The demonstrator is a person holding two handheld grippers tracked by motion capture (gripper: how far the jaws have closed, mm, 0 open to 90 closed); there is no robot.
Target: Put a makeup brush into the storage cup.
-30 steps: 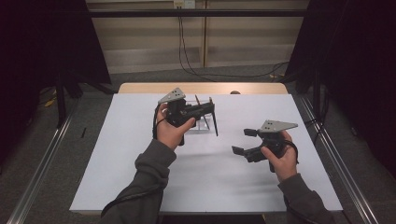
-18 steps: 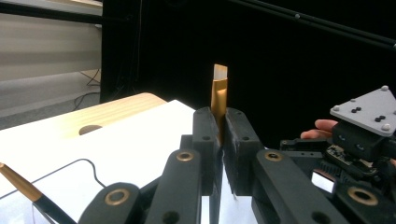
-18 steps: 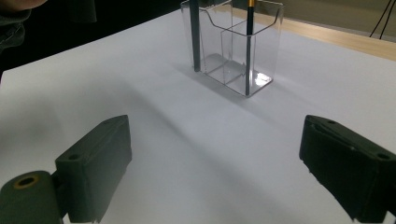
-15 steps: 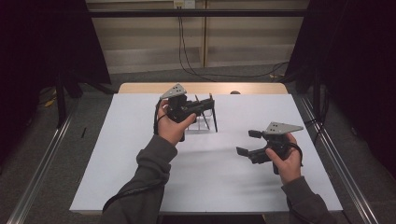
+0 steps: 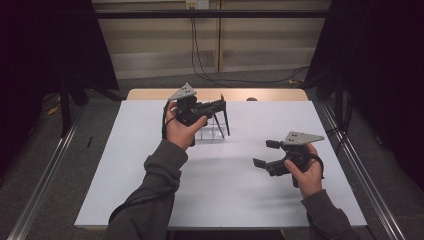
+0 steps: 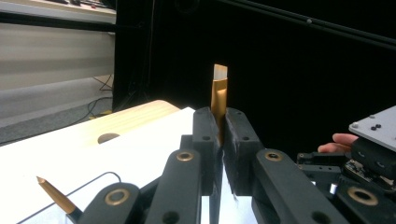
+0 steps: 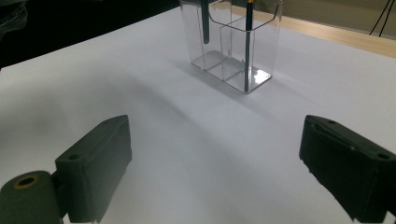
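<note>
Your left gripper (image 6: 219, 154) in matt black plastic with brass-coloured pivots, its brush handle (image 6: 218, 95) glossy gold metal, clear glossy plastic holder (image 7: 233, 46) before you, smooth matt white table sheet (image 5: 220, 170), bare wood edge (image 5: 270, 94).

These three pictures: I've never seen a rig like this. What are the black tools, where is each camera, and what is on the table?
A person holds a hand-operated two-jaw gripper in each hand. The high view looks down on the white table; the other two cameras ride on the grippers.

The left gripper is shut on a thin gold-and-black brush, held over a clear divided holder. A second brush stands in that holder.

The right gripper hovers open over bare table, holding nothing.
</note>
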